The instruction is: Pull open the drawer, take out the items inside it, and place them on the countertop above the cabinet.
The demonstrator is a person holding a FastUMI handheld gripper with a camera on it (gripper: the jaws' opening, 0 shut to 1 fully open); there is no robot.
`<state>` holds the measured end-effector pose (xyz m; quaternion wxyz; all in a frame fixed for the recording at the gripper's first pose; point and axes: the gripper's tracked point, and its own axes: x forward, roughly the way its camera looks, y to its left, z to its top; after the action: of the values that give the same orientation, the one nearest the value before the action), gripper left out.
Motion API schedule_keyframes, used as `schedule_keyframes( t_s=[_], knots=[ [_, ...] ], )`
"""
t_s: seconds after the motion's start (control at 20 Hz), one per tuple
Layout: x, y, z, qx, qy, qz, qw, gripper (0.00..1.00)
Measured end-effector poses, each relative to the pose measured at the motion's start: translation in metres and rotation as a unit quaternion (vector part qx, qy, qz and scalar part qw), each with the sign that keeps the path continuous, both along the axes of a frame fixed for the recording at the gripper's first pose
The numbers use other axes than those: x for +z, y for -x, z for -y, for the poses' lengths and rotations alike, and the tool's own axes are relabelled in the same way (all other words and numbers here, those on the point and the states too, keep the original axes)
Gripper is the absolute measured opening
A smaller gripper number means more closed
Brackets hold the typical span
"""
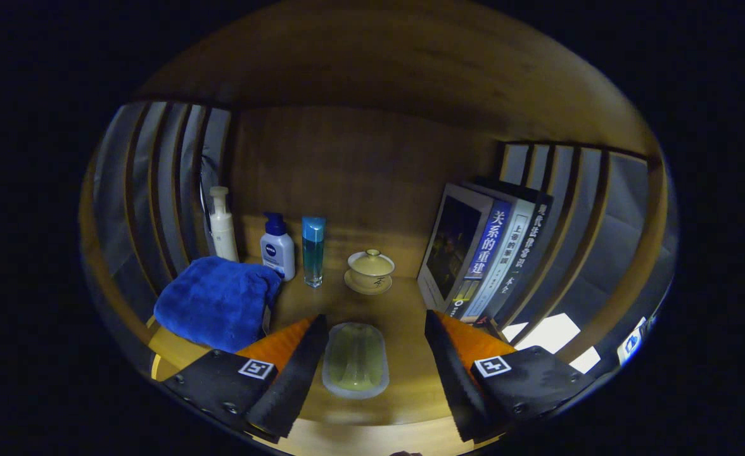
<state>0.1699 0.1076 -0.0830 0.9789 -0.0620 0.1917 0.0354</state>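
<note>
wood: a warm brown countertop (404, 316) inside a slatted niche, dimly lit, carries everything in sight.
tongs: the gripper (372, 373) has its fingers spread wide apart and presses on nothing.
between the fingers: a pale oblong soap dish (355, 360), translucent and greenish, lies flat on the countertop, apart from both fingers as far as i can tell.
beyond the fingers: a lidded tea cup (370, 270) on its saucer stands near the back panel; to its left a tall blue bottle (313, 251), then a white pump bottle with a dark blue cap (277, 247), then a slim cream pump bottle (222, 223) by the slats.
left side: a folded blue towel (218, 301) sits just ahead of the left finger, in front of the bottles.
right side: a row of books (486, 253) leans against the right slats.
done, as i judge it: the soap dish looks like an item already set down on top and released; whether others here came from the drawer i cannot tell.
left to do: nothing here tells whether more items wait in the drawer below, so the count remaining is unknown.
next, likely: draw back clear of the dish and go down to check the drawer.
</note>
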Motion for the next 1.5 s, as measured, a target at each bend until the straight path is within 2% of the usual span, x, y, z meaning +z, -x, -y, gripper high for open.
schedule_keyframes(
  t_s=[0.35,0.5,1.05,1.3,1.5],
  knots=[
    [0.050,0.083,0.006,-0.003,-0.012,0.092,0.996,0.99],
    [0.056,0.128,0.005,-0.001,-0.027,0.110,0.994,0.99],
    [0.007,0.280,0.021,0.005,-0.044,0.115,0.992,0.99],
    [-0.019,0.328,0.035,0.001,-0.052,0.123,0.991,0.99],
    [-0.062,0.348,0.036,0.000,-0.062,0.098,0.993,0.99]
  ],
)
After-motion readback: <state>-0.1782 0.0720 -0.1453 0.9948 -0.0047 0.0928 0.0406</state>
